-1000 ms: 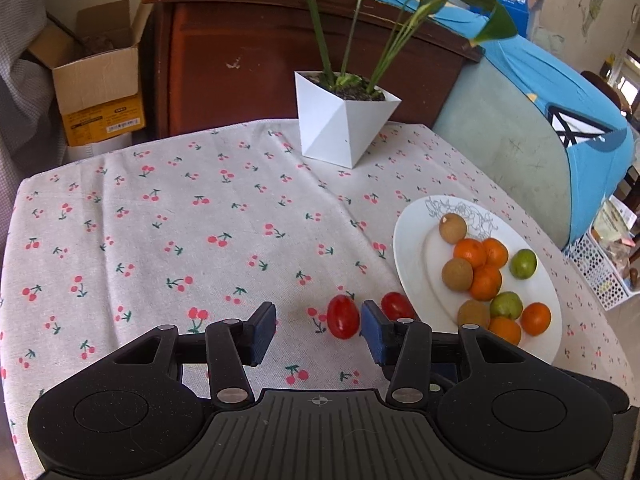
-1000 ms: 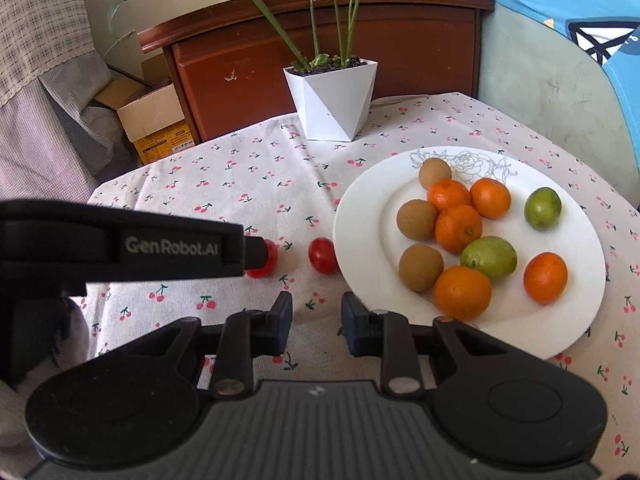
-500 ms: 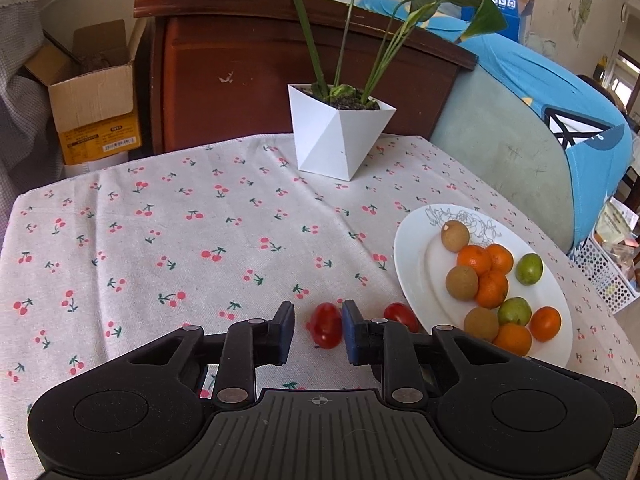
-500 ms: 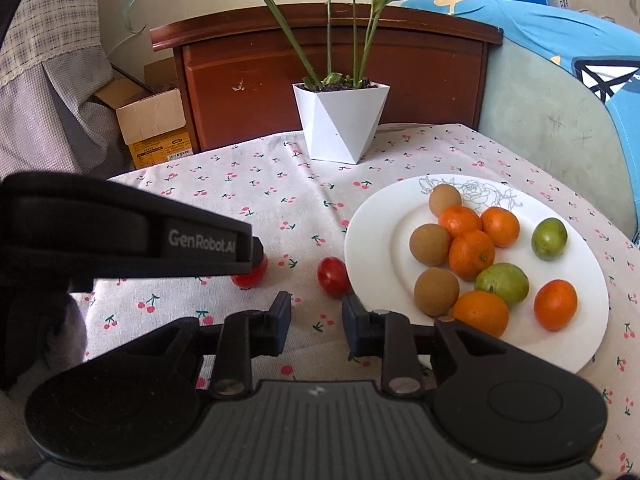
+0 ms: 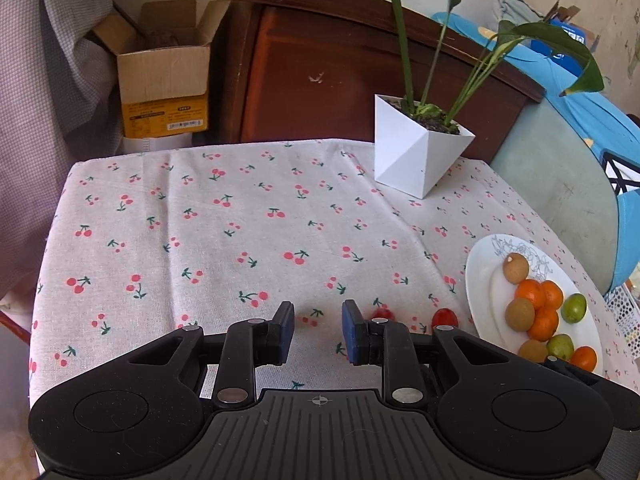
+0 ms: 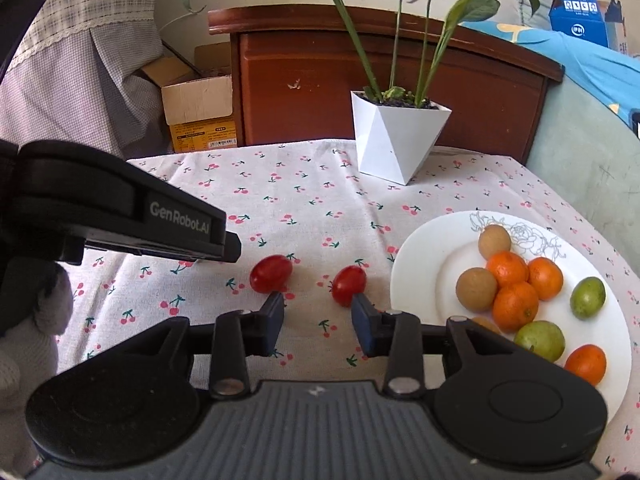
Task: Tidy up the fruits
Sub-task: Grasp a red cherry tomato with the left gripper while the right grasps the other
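Two red cherry tomatoes lie on the cherry-print cloth left of a white plate (image 6: 420, 256): the left tomato (image 6: 271, 274) and the right tomato (image 6: 349, 285). The plate holds several oranges, brown fruits and green fruits. My left gripper (image 5: 318, 320) is shut to a narrow gap with nothing in it. Both tomatoes (image 5: 383, 313) (image 5: 445, 316) sit just right of its right finger. In the right wrist view the left gripper's tip (image 6: 234, 246) hangs a little left of the left tomato. My right gripper (image 6: 318, 312) has its jaws opening and empty, with the right tomato just past its right fingertip.
A white faceted plant pot (image 6: 400, 136) stands at the back of the table, leaves arching overhead. Behind it are a brown wooden cabinet (image 6: 400, 80) and an open cardboard box (image 5: 164, 80). A blue-covered chair (image 5: 580, 160) is at the right edge. A gloved hand (image 6: 24, 340) holds the left gripper.
The left gripper narrowed around the left tomato, then shifted left, and the tomato now lies on the cloth outside its right finger. The right gripper's jaws have widened.
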Demonstrator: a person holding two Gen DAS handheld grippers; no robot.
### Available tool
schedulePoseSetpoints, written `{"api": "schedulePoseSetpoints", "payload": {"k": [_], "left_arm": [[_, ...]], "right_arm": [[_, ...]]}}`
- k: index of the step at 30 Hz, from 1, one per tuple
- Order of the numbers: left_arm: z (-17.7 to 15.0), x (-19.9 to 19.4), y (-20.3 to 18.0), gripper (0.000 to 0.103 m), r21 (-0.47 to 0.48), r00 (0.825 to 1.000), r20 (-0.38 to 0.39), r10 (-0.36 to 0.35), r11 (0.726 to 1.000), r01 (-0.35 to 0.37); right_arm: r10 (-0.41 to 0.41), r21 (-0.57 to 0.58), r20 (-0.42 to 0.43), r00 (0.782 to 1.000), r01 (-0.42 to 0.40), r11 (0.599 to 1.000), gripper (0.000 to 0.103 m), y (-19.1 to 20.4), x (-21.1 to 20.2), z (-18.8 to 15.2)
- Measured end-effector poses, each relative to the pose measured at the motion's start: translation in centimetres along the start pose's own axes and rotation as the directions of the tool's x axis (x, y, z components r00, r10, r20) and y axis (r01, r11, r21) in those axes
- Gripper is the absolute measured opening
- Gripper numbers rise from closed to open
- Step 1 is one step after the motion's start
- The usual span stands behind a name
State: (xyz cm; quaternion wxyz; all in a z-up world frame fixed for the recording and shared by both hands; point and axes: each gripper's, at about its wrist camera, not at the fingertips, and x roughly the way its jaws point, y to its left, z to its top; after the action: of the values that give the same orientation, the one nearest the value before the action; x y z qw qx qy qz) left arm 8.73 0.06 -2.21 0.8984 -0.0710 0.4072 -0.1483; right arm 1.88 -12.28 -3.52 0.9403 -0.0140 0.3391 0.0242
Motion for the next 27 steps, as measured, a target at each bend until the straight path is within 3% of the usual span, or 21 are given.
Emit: {"api": "schedulePoseSetpoints", "payload": {"k": [14,17,19,27], "left_arm": [[0.5,-1.0,0.0,0.023,-0.024,0.999,0.010,-0.054,0.998,0.054],[0.4,-1.1,0.0,0.024,-0.020,0.998,0.007,-0.065,0.998,0.065],[0.4,-1.2,-0.1,0.024,-0.015,0.997,0.004,-0.073,0.997,0.073],[0.3,-1.8,-0.5,0.024,0.022,0.995,0.003,-0.097,0.995,0.097]], "right_arm": [[-0.016,0.063,-0.004,1.000,0.016,0.998,0.031,-1.7,1.3,0.5],[-0.017,0.073,-0.001,1.000,0.017,0.997,0.028,-1.9,1.7,0.7],[-0.015,0.067,-0.002,1.000,0.015,0.998,0.019,-2.0,1.9,0.8],[0.017,0.099,0.025,1.000,-0.019,0.995,0.018,-3.2,0.0,1.3]]}}
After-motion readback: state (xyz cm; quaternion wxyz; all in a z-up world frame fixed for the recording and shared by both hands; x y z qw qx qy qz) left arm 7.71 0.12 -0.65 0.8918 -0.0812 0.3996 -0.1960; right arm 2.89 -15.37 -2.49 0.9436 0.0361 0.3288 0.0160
